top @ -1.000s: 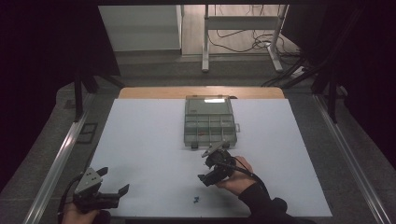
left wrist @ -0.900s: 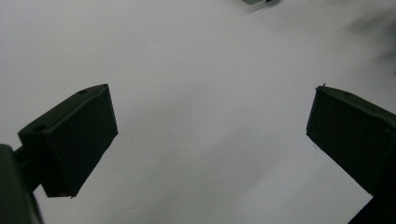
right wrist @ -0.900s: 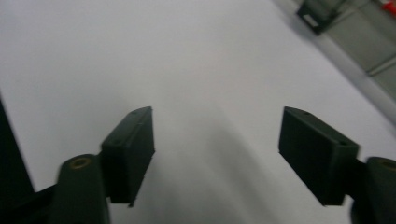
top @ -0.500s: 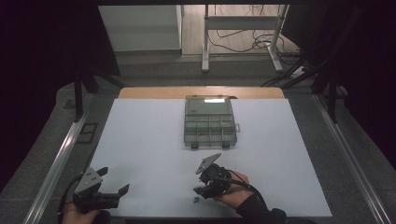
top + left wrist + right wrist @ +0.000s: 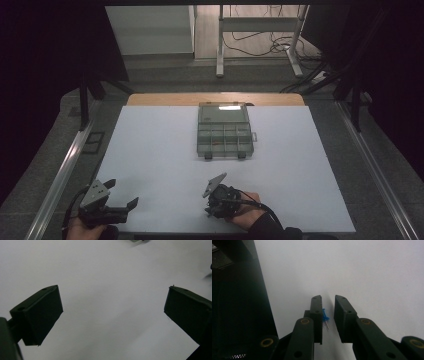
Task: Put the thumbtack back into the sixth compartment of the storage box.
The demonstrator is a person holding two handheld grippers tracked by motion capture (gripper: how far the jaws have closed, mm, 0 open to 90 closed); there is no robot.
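We see the right gripper (image 5: 328, 315) low at the white table's (image 5: 150, 150) near edge, jaws narrowly parted around a blue pushpin (image 5: 324, 316) that lies against the left jaw, not clamped. The left gripper (image 5: 120, 197) hovers spread wide at the near-left corner, holding nothing.

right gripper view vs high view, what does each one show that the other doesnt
The right gripper view alone makes out a blue pushpin on the white sheet between the narrowly parted jaws of the right hand-held gripper. The high view alone takes in the clear compartment box farther up the table and the left hand-held gripper, its jaws wide apart. Both share the white sheet and the right hand-held gripper.
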